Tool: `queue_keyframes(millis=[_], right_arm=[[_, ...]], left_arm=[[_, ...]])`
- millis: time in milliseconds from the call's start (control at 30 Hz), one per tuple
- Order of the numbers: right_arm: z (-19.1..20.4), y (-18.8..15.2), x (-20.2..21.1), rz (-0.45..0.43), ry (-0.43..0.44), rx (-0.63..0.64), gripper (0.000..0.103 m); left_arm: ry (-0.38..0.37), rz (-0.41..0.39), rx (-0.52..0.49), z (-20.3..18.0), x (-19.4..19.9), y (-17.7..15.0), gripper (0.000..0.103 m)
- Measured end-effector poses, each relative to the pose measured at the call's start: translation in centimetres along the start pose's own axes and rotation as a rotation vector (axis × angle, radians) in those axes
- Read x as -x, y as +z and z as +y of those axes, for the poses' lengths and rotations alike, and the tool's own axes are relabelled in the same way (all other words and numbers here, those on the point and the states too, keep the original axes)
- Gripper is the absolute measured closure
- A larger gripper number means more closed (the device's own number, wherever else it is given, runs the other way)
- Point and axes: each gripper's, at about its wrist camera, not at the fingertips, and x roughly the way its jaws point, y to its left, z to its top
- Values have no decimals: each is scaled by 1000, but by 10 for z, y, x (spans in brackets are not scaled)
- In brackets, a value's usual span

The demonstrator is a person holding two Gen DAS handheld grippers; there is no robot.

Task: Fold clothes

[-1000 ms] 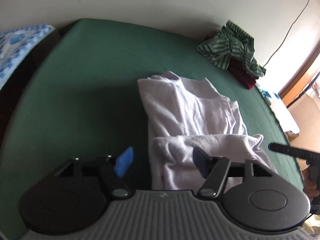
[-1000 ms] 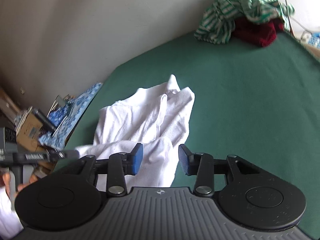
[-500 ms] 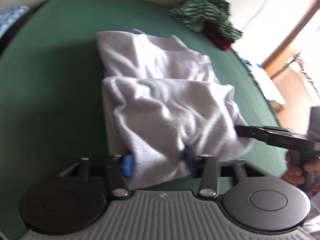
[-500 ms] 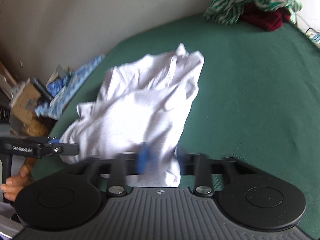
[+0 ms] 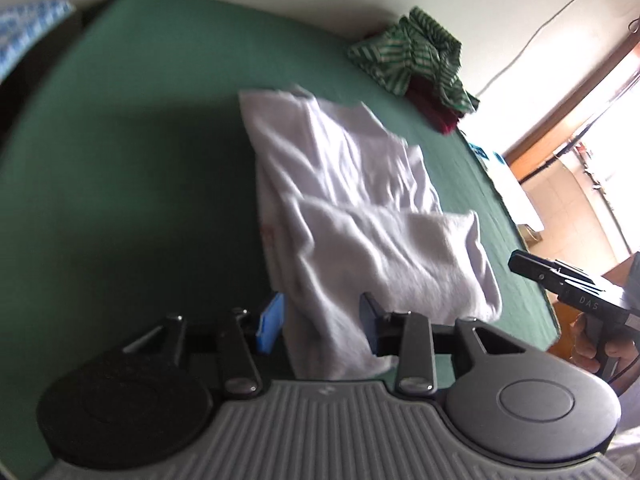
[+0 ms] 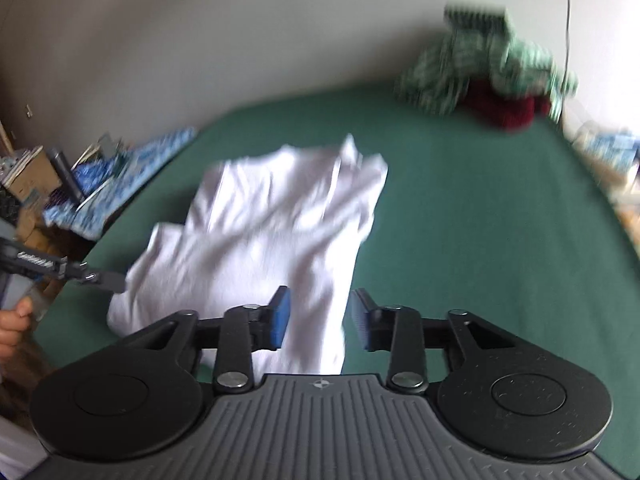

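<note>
A white garment (image 5: 360, 208) lies folded on the green bed (image 5: 140, 200), its near part doubled over the rest. My left gripper (image 5: 320, 320) straddles the near left corner. Its jaws are opening, with cloth between the blue pads (image 5: 272, 324) but loose. My right gripper (image 6: 318, 320) straddles the near right corner of the same garment (image 6: 272, 224). Its jaws are opening too, and a gap shows beside the cloth. Each view catches the other gripper at its edge: right gripper (image 5: 520, 262), left gripper (image 6: 114, 282).
A green-striped garment (image 5: 412, 52) lies on a dark red one (image 5: 436, 116) at the bed's far corner by the wall. Blue patterned fabric (image 6: 128, 160) and boxes (image 6: 28, 176) sit off the bed's left side. A doorway (image 5: 580, 132) stands to the right.
Both grippers closed on the garment's near edge half a second ago. Their jaws now stand wider with the cloth slack between them. The doubled layer has settled on the garment.
</note>
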Motion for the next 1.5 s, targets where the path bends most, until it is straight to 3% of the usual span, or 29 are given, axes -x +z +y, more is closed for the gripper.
queue_keyframes(millis=[100, 167, 233, 300, 400, 467, 533, 600, 667, 733, 767, 867, 967, 1133, 1200, 1300, 1400, 1500], right_arm=[[7, 7, -23, -1, 28, 29, 68], [13, 10, -46, 17, 53, 54, 83], [5, 12, -70, 43, 0, 34, 97], [-7, 15, -94, 65, -66, 1, 103], [-23, 20, -102, 46, -66, -57, 103], [-28, 24, -84, -6, -46, -86, 91], [-31, 25, -63, -32, -4, -99, 90], [-28, 20, -51, 14, 80, -95, 89], [-17, 10, -49, 71, 142, -56, 87], [-4, 0, -56, 100, 142, -1, 79], [3, -4, -61, 109, 128, 27, 76], [15, -8, -83, 113, 70, 109, 77], [21, -6, -90, 75, 37, 185, 77], [18, 1, -66, 66, -8, 93, 79], [22, 0, -46, 43, 14, 97, 79], [40, -15, -35, 86, 72, 150, 80], [42, -37, -40, 117, 13, 205, 83], [30, -43, -35, 95, -2, 113, 83]], left_arm=[[43, -9, 1, -8, -21, 11, 61], [135, 9, 36, -3, -48, 18, 63], [190, -6, 77, 2, -61, 24, 64], [242, -22, 63, 3, -65, 27, 60], [287, -38, -15, -6, -56, 24, 59], [339, -69, -51, -12, -44, 20, 60], [364, -100, -37, -15, -31, 17, 63], [315, -129, -10, -19, -15, 11, 63], [209, -148, -3, -29, -5, 6, 62], [148, -122, -45, -43, -18, 3, 53], [124, -105, -69, -50, -27, 1, 42], [181, -26, -122, -54, -59, -9, 44], [211, -36, -187, -52, -58, -18, 42], [231, -36, -175, -44, -52, -21, 41], [239, -42, -168, -45, -52, -23, 39], [268, -42, -210, -55, -56, -26, 34], [270, -48, -226, -58, -58, -29, 30], [268, -56, -235, -58, -59, -31, 28]])
